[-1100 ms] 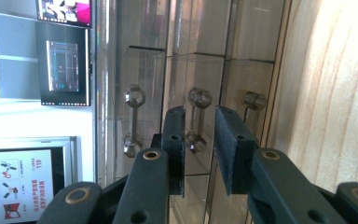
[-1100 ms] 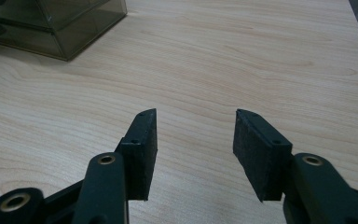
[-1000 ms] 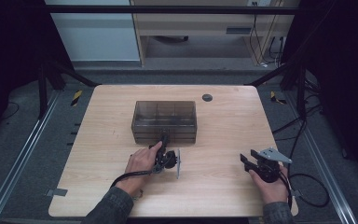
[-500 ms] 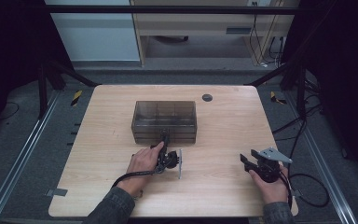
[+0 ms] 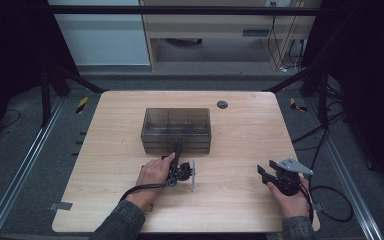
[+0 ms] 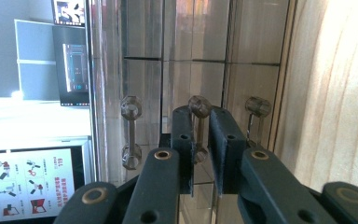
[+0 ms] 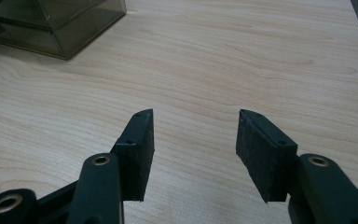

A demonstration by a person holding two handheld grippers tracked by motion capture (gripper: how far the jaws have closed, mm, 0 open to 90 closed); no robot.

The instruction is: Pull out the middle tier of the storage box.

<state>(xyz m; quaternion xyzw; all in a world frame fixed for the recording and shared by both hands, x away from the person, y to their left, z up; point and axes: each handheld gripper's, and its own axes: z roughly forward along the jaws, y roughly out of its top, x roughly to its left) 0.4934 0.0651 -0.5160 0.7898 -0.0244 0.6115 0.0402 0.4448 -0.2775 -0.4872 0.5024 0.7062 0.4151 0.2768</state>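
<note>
High view: a smoky clear drawer box (image 5: 176,131) stands on the wooden table (image 5: 240,125), a little behind the table's middle. Its inner walls split it into compartments; what lies in them cannot be told. The left gripper (image 5: 176,152), turned on its side, reaches the box's near face at about its middle. The right gripper (image 5: 266,175) rests well to the right of the box, near the table's near right corner. A small dark round disc (image 5: 222,104) sits behind and right of the box. Bare wood lies open on all sides of the box, widest to its right.

Left gripper view: the left gripper (image 6: 200,135) has just been closing on the middle handle (image 6: 198,108) of three clear handles on the box front. The pads flank the handle closely; whether they press on it yet is not plain. Another handle (image 6: 131,131) and a third (image 6: 257,107) stand free on either side.

Right gripper view: the right gripper (image 7: 193,140) stands about half open over bare wood and holds nothing. A corner of the box (image 7: 70,28) shows far off.
</note>
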